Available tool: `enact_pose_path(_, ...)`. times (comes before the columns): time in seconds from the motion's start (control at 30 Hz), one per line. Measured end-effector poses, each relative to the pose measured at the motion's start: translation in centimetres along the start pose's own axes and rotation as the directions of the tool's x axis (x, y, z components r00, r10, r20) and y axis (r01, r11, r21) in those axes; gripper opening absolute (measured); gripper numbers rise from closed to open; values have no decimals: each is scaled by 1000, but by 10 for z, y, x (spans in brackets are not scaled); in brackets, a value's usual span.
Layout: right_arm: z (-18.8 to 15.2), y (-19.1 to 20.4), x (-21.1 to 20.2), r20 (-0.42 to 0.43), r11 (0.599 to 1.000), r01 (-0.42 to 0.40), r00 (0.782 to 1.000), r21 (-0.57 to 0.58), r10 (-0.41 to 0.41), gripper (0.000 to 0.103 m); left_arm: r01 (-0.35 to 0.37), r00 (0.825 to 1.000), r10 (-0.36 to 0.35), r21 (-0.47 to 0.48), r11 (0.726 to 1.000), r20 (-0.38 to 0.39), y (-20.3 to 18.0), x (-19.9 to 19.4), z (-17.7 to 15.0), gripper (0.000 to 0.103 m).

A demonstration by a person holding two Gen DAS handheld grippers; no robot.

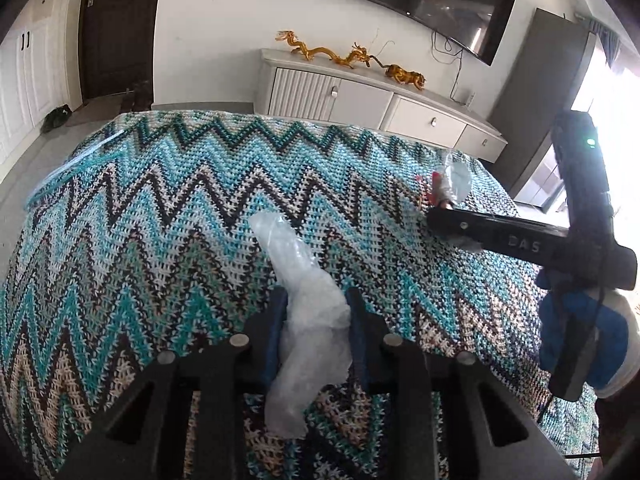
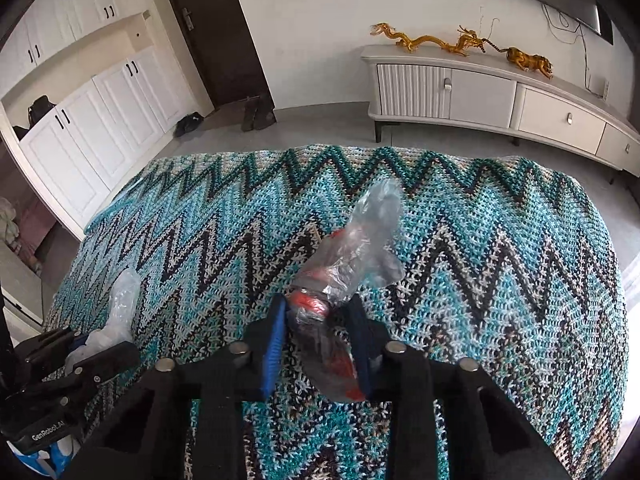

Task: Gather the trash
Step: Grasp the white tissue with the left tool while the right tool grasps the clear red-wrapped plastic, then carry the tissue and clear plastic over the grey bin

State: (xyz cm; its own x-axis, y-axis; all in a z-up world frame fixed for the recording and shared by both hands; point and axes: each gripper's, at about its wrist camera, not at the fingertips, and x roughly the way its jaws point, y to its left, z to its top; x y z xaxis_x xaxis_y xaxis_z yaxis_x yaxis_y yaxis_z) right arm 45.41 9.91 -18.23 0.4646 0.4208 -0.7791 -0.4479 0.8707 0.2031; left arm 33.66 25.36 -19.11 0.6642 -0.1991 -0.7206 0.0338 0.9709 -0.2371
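Note:
A crumpled clear-white plastic bag lies between the fingers of my left gripper, which is shut on it over the zigzag knitted blanket. The bag also shows in the right wrist view, held by the left gripper. My right gripper is shut on a clear wrapper with red print. In the left wrist view the right gripper sits at the right with the wrapper sticking out of it.
The blanket covers a raised surface with a rounded far edge. Beyond it stand a white TV cabinet with golden dragon figures, a dark door, white cupboards and shoes on the floor.

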Motion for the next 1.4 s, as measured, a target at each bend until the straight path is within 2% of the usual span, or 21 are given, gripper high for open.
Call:
enact_pose_path(0.13, -8, -1, -22, 20, 1000, -23, 1000, -17, 24, 21, -37, 999, 37, 17, 999, 20, -10, -6, -2, 27)
enact_pose_path(0.3, -33, 2, -82, 63, 998, -40, 997, -48, 43, 21, -99, 994, 97, 48, 994, 52, -28, -21, -1, 27)
enact_pose_path(0.4, -53, 1, -126, 95, 998, -30, 995, -60, 36, 21, -85, 994, 80, 56, 995, 77, -43, -41, -2, 27)
enact_pose_path(0.5, -72, -3, -166, 126, 998, -18, 992, -54, 24, 21, -74, 992, 62, 107, 992, 114, -67, -67, -3, 27)
enact_pose_path(0.8, -123, -23, -276, 251, 998, 55, 967, -11, -51, 21, -55, 973, -9, 270, 961, 231, -157, -147, -7, 27)
enact_pose_path(1.07, -178, -62, -340, 304, 987, 145, 939, 75, -161, 21, -38, 965, -76, 418, 908, 252, -249, -179, -24, 27)
enact_pose_path(1.4, -242, -121, -391, 317, 950, 215, 906, 228, -281, 21, 15, 970, -150, 566, 824, 193, -359, -166, -51, 27)
